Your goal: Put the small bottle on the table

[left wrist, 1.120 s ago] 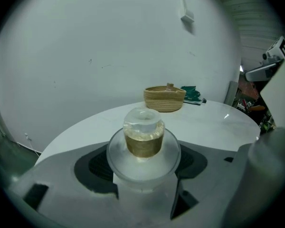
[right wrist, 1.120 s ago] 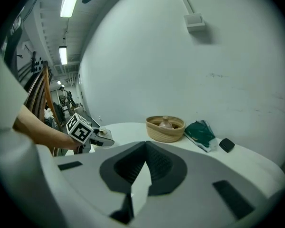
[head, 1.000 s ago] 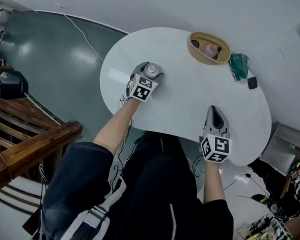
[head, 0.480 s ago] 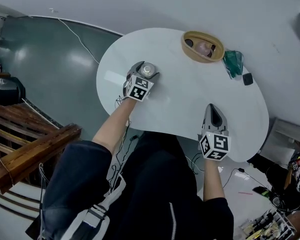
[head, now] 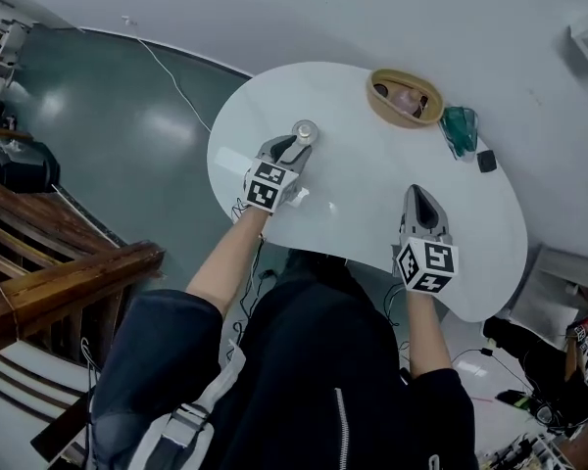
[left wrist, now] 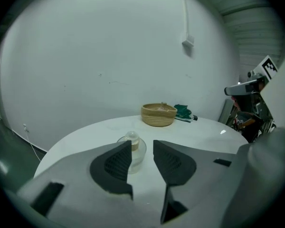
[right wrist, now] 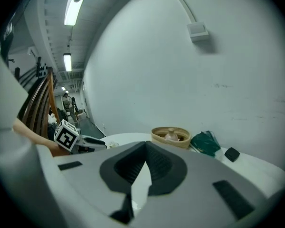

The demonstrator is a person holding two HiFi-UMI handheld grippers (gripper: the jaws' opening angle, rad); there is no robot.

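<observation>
White oval table, woven tan basket at its far edge. The right gripper is pressed together. The left gripper is closing on nothing. Its own view shows the small clear round-capped bottle standing on the table just past its tips.

- small bottle: clear glass, pale cream cap;
- table: plain glossy white;
- woven basket: tan, ribbed in fine horizontal rows;
- crumpled bag: dark green;
- small block: black;
- floor: dark grey-green with pale glints;
- wooden beams: reddish brown;
- wall: flat white;
- person's jacket: dark navy to black.
</observation>
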